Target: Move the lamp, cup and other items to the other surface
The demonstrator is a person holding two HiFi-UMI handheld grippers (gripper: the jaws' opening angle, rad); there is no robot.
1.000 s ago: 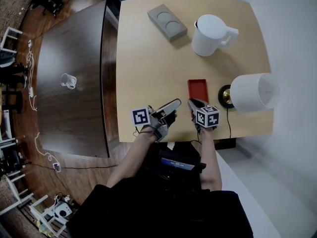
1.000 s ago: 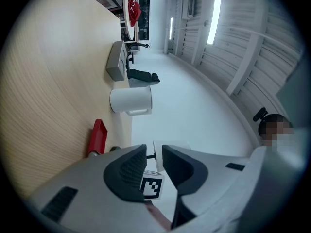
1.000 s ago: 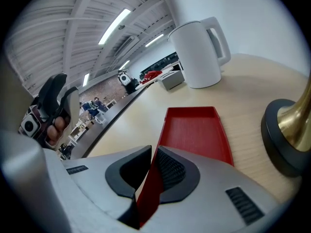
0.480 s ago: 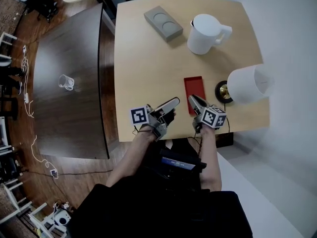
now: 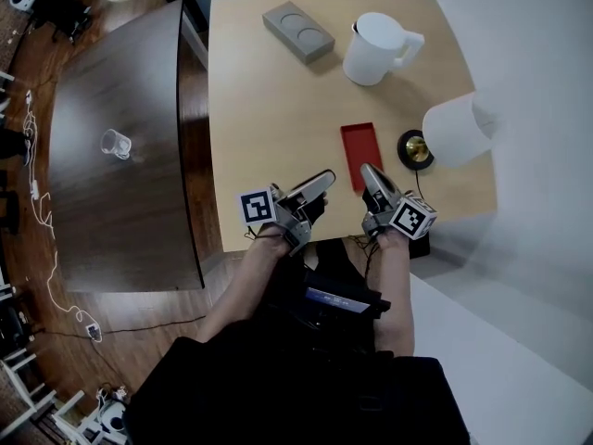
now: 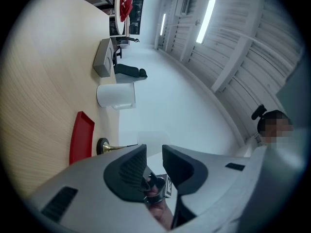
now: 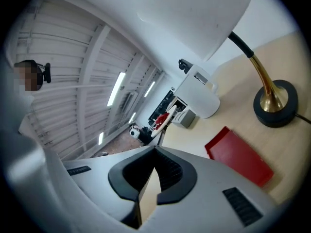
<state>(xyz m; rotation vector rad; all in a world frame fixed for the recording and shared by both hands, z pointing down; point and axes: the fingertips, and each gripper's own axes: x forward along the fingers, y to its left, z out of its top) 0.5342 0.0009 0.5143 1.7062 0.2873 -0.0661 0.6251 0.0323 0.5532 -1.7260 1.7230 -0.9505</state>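
Right tool [image 5: 368,172]: jaws have just been closing, tips now meet, nothing between them. It hangs over the near edge of the light wood surface [image 5: 269,109], tips by the near end of the red tray [image 5: 359,151], not touching it.

Left tool [image 5: 322,182]: jaws a narrow gap apart, empty. It's over the same near edge, just left of the tray.

Lamp [image 5: 454,128]: white shade, brass neck, round black base. It stands at the right edge of the light surface, base just beside the tray.

White jug [image 5: 375,49]: far right, handle pointing right.

Grey block [image 5: 296,31]: two round recesses, lying left of the jug at the far edge.

Clear cup [image 5: 116,143]: alone on the dark surface [image 5: 111,221] to the left, well apart from everything else.
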